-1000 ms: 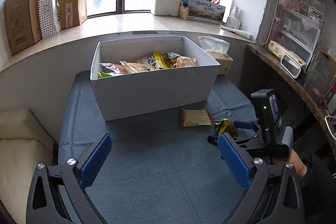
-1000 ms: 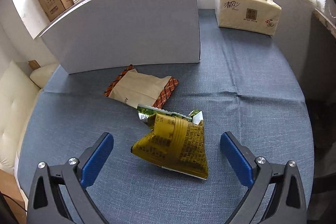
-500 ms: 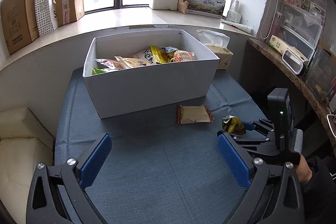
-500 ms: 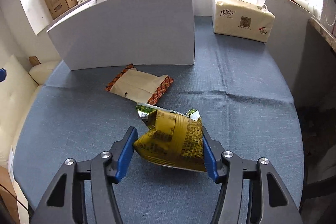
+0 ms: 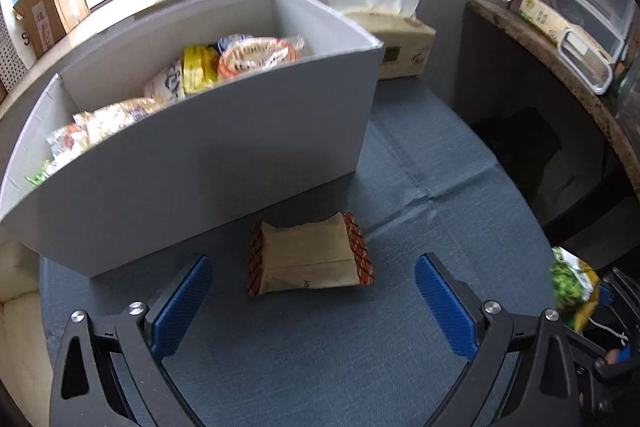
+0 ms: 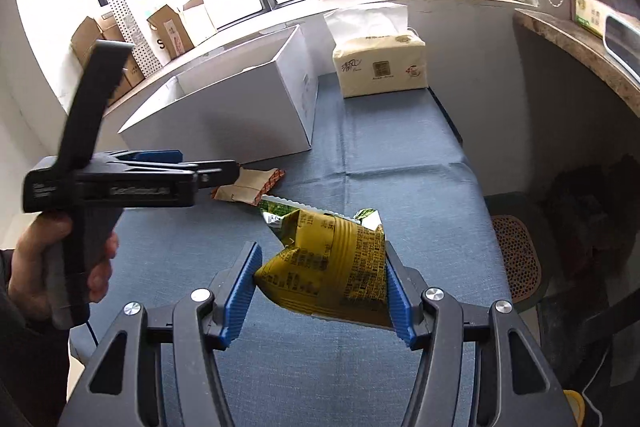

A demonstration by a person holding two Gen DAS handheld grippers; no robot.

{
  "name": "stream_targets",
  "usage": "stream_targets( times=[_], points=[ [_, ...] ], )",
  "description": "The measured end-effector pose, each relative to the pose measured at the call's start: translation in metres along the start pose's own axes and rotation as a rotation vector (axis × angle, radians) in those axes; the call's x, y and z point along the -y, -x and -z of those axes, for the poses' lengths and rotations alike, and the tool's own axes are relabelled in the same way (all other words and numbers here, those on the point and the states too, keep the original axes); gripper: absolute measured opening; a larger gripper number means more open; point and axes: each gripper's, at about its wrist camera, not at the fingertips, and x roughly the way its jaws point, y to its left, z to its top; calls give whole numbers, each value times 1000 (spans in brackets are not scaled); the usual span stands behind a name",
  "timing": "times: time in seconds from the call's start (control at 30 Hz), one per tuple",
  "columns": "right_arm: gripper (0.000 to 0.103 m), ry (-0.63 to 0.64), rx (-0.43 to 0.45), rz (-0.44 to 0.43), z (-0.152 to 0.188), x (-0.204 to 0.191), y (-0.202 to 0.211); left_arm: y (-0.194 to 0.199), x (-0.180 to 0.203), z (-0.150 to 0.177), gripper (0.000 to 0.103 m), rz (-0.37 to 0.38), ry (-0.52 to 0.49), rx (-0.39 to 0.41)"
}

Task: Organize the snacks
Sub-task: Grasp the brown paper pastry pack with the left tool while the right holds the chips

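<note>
Right tongs (image 6: 320,287): clenched on the yellow pack (image 6: 332,263). Both blue pads press its sides; the pack is crumpled, its green-and-white top edge pointing far-left. The pack hangs clear of the blue cloth (image 6: 400,163), with no part touching it. The jaws closed within the last second, with the pack between them, and have not changed since.

Left tongs (image 5: 312,303): released, jaws wide apart. The brown pack (image 5: 308,259) lies flat on the cloth between and just beyond the two pads, touching neither. Its long axis runs left to right, and its patterned red end seals face the pads. In the right wrist view the left tongs are seen side-on above this pack, held by a hand (image 6: 60,263).

White box (image 5: 224,151): stands on the cloth just beyond the brown pack, near wall facing the tongs. A narrow strip of cloth separates pack and wall. Several snack bags (image 5: 240,59) lie inside, mostly toward the left and centre. Its top is open.

Tissue pack (image 6: 380,67): stands at the far right corner of the box, close to it.

Open room: bare cloth lies near and right of the brown pack. The cloth's right edge drops off beside a dark gap under the stone counter (image 5: 560,67). A window ledge (image 6: 400,3) runs along the far side.
</note>
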Motion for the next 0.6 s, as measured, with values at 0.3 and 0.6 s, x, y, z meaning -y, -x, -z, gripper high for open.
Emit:
stream_targets(
  times=[0.3,0.6],
  points=[
    [63,-65,-24,-7,15,19,-4,-40,5,1,102,-52,-6,-52],
    [63,-51,-34,-18,19,13,-7,-23,-11,11,67,27,73,-20]
  ],
)
